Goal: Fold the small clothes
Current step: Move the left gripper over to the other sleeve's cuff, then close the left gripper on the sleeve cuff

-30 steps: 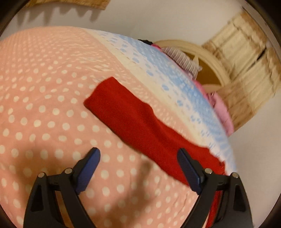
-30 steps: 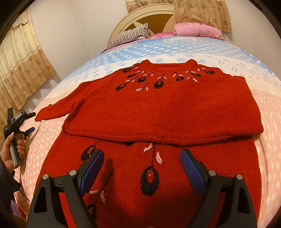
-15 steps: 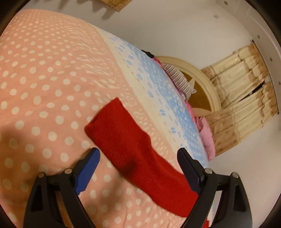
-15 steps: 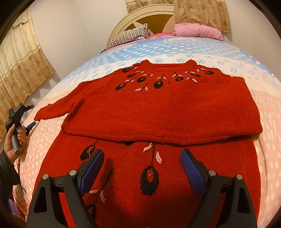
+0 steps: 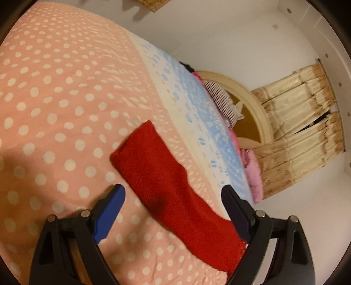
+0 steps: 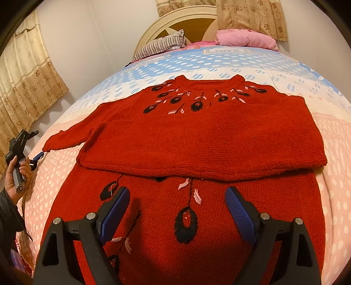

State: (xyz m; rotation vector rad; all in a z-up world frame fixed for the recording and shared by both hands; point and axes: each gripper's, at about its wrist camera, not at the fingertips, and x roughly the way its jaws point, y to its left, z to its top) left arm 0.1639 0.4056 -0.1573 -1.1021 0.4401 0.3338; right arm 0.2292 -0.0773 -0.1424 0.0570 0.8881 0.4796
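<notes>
A red knit sweater (image 6: 204, 140) with black and pink embroidery lies flat on the bed, one sleeve folded across its chest. Its other sleeve (image 6: 72, 136) stretches out to the left. In the left wrist view that sleeve (image 5: 166, 182) lies on the pink dotted cover. My left gripper (image 5: 173, 210) is open and empty, its fingers either side of the sleeve, just above it. It also shows in the right wrist view (image 6: 36, 159), held in a hand near the cuff. My right gripper (image 6: 175, 210) is open and empty over the sweater's lower part.
The bed cover (image 5: 54, 109) is pink with white dots, then blue and white toward the head. A striped pillow (image 6: 162, 45) and a pink pillow (image 6: 245, 38) lie by the cream headboard (image 6: 188, 19). Curtains (image 6: 24, 87) hang at the left.
My left gripper has moved in toward the outstretched sleeve, which now lies between its open fingers. My right gripper and the sweater have stayed still.
</notes>
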